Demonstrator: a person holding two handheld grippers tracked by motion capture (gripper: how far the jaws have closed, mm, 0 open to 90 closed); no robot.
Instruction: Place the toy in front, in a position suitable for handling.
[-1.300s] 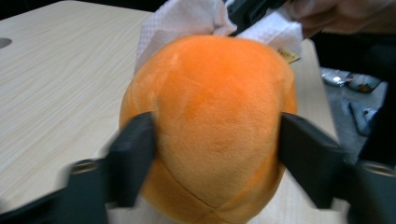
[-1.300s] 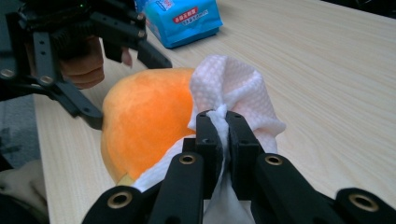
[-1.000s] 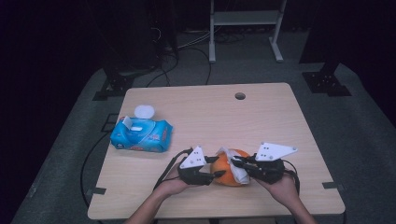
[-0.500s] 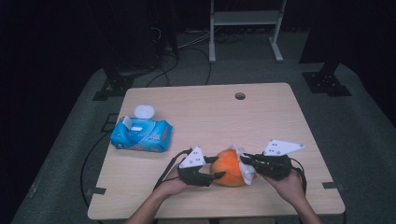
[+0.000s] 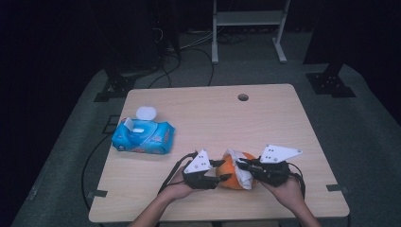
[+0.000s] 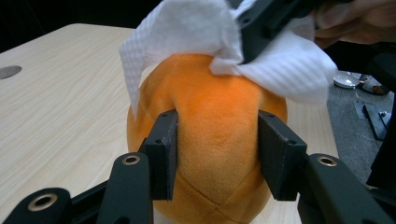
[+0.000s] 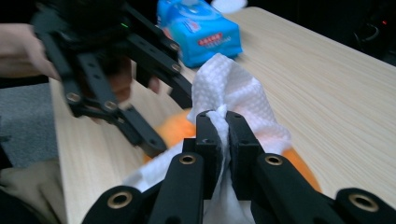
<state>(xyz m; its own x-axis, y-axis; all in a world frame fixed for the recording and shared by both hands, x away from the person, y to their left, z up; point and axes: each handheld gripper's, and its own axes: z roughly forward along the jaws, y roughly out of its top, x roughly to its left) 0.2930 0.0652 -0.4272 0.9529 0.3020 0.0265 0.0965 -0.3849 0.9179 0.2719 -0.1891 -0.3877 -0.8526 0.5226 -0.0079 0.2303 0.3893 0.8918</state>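
Orange plush ball squeezed in your left gripper, jaws just tightening, right gripper clamped on white wipe atop it.

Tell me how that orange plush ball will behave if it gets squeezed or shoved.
The orange plush ball probably squashes easily: its fuzzy fabric dents where the left tongs pinch it. Being rounded, it may roll if pushed without a hold. It looks light for its size, so the wipe dragged across it could shift it.

Both grippers, left gripper and right gripper, are black with brass rivets, grey 3-cornered plates and trailing black cables.
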